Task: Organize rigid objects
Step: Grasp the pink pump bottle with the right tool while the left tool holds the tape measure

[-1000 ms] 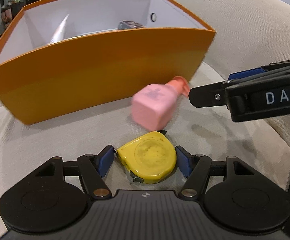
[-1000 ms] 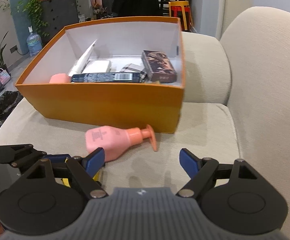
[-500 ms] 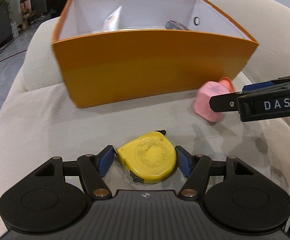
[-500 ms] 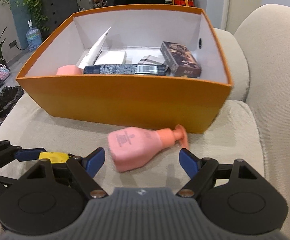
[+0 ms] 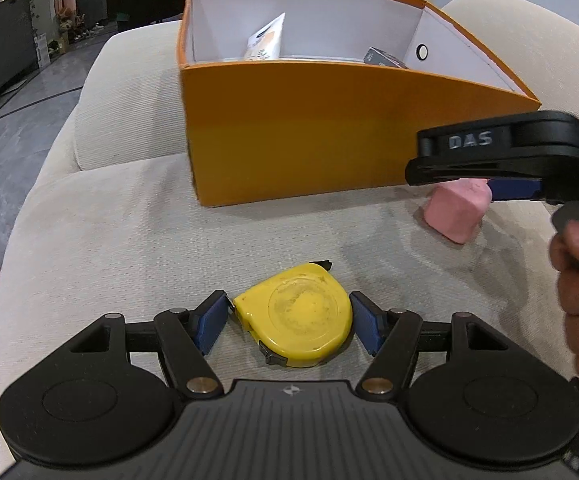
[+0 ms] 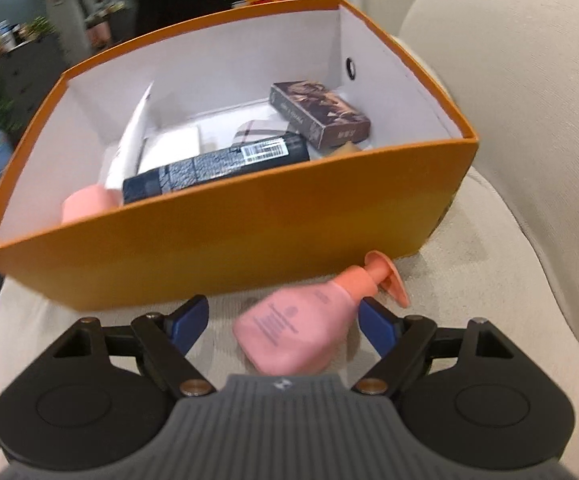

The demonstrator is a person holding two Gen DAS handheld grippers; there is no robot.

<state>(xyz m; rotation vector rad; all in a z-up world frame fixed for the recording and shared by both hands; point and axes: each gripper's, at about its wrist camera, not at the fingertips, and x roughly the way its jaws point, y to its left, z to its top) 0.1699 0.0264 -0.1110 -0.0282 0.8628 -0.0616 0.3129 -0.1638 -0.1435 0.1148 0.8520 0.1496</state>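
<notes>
Tape measure [image 5: 295, 314] gripped — pink bottle [image 6: 297, 326] seemingly loose.

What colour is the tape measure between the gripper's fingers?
Yellow. The tape measure shows best in the left wrist view.

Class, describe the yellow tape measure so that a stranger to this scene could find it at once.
Start at the big orange box standing on the beige sofa cushion. In front of the box, the yellow tape measure sits between the blue pads of the left gripper. It is the only yellow thing: flat and rounded, unlike the pink pump bottle lying to its right.
</notes>
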